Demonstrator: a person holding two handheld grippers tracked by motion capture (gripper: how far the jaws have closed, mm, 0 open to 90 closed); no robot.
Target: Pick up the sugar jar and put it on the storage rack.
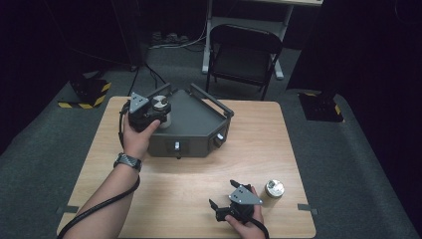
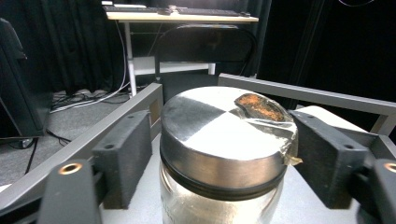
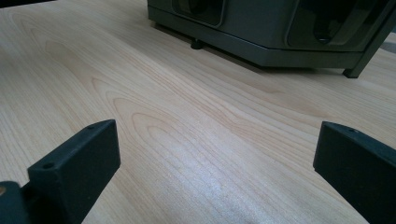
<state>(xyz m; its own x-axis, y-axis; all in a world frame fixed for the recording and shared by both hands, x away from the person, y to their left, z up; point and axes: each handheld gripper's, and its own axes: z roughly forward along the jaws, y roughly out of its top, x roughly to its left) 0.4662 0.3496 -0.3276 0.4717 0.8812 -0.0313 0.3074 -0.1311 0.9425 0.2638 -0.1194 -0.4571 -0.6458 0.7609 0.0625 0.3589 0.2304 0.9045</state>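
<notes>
On the far-left corner of the dark grey metal tray [image 1: 199, 124] on the wooden bench [image 1: 189, 194], the left gripper [image 1: 158, 103] straddles a clear glass jar with brushed steel lid [image 1: 160, 110]. Left gripper view: its jaws stand spread, just clear of the lid; the jar [image 2: 224, 140] looks heavy, slippery and fragile, best gripped around the lid's rim. Right gripper view: the right gripper [image 3: 215, 158] gapes wide over bare bench.
</notes>
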